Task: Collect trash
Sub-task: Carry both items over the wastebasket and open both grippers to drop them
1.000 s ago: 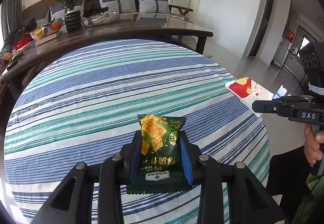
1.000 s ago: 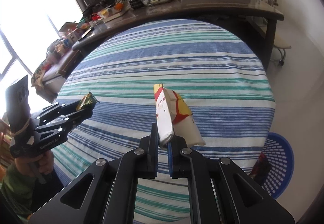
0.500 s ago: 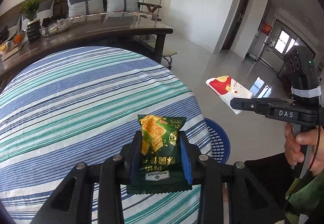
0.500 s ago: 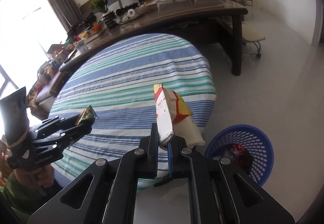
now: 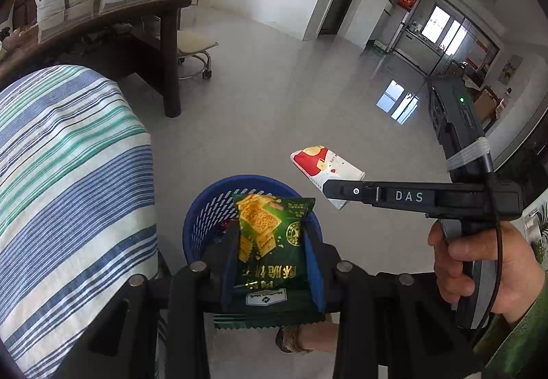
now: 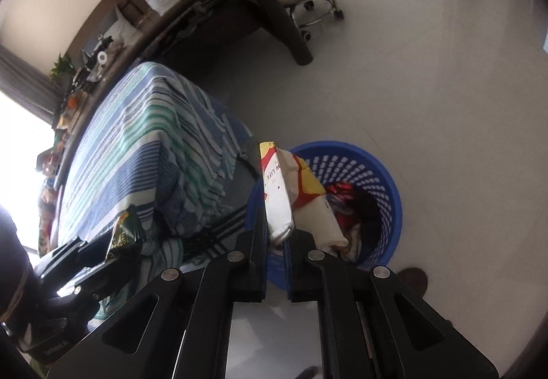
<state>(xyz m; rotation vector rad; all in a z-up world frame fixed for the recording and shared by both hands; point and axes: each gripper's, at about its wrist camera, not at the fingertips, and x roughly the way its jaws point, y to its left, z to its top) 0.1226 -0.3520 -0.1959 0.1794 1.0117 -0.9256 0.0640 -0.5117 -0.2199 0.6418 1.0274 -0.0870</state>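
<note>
Green cracker packet (image 5: pixel 270 249): glossy printed foil-plastic film, crimped end. Red-white packet (image 6: pixel 291 194): shiny film, creased. Basket (image 6: pixel 383 180): blue plastic, perforated lattice wall. Left gripper (image 5: pixel 272 262) and right gripper (image 6: pixel 277 238): matt black plastic, metal pins. Tablecloth (image 5: pixel 68 173): striped woven cloth. Floor (image 5: pixel 274 98): glossy, reflective. Far table (image 5: pixel 102 16): dark wood, glossy top.

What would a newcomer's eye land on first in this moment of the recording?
Probably the green cracker packet clamped in the left gripper, held right over the blue basket on the floor beside the striped tablecloth. Next, the red-and-white wrapper pinched in the right gripper, also near the basket, which already holds some trash.
</note>
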